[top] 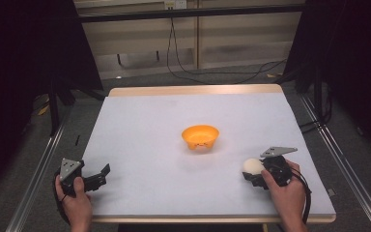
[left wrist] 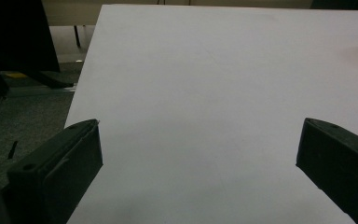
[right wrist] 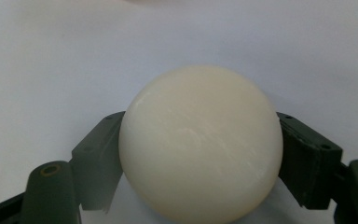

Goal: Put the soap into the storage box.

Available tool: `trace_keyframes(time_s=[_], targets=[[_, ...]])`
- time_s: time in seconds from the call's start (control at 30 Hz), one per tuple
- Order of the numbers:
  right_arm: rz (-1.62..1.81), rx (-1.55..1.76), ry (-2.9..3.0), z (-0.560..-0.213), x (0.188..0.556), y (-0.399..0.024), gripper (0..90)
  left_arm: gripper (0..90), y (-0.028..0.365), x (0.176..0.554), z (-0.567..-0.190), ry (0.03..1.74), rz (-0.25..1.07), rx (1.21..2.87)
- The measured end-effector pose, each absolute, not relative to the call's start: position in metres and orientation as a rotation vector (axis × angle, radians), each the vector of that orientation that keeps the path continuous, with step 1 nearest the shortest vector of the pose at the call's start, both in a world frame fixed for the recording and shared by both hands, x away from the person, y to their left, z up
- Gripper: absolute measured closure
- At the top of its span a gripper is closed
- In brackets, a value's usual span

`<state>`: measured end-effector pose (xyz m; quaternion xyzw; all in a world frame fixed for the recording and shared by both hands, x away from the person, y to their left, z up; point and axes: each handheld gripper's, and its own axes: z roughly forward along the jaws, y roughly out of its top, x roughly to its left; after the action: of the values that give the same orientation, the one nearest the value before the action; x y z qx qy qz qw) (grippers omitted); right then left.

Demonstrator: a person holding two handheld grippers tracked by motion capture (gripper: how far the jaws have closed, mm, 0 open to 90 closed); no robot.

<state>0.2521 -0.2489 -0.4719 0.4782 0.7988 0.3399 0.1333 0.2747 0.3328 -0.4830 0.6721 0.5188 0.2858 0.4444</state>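
Right gripper [top: 255,175] pinching cream ball [right wrist: 200,144] at near-right of table [top: 149,145], close to orange bowl [top: 200,136]. Looks smooth, hard, probably slippery, so best squeezed across the middle. Left gripper [top: 101,175] spread, holding nothing.

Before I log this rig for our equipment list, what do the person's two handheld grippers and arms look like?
Both grippers are black. The left gripper has two blocky black jaws and a grey three-cornered plate on top. The right gripper carries the same kind of grey plate; its jaws look dark green-black up close, with round brass-coloured pivots. A black cable loops round the right wrist. Both forearms are bare, with no sleeves visible.
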Motion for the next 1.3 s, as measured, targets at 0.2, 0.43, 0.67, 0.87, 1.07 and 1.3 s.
trace_keyframes(time_s=[0.2, 0.43, 0.67, 0.87, 1.07, 1.3], targets=[[0.996, 1.386, 2.307, -0.470, 0.253, -0.251, 23.9, 0.0, 0.333, 0.275, -0.483, 1.286, 0.703, 1.665], [1.000, 1.389, 2.296, -0.468, 0.254, -0.253, 23.9, 0.0, 0.332, 0.275, -0.483, 1.285, 0.699, 1.665], [1.002, 1.387, 2.296, -0.463, 0.256, -0.251, 23.9, 0.0, 0.332, 0.275, -0.483, 1.279, 0.712, 1.676], [1.001, 1.379, 2.298, -0.457, 0.261, -0.247, 23.9, 0.0, 0.331, 0.275, -0.483, 1.287, 0.710, 1.665], [1.012, 1.362, 2.303, -0.453, 0.269, -0.243, 23.9, 0.0, 0.331, 0.275, -0.483, 1.284, 0.712, 1.673], [1.019, 1.357, 2.296, -0.448, 0.276, -0.239, 23.9, 0.0, 0.330, 0.275, -0.483, 1.283, 0.711, 1.672]])
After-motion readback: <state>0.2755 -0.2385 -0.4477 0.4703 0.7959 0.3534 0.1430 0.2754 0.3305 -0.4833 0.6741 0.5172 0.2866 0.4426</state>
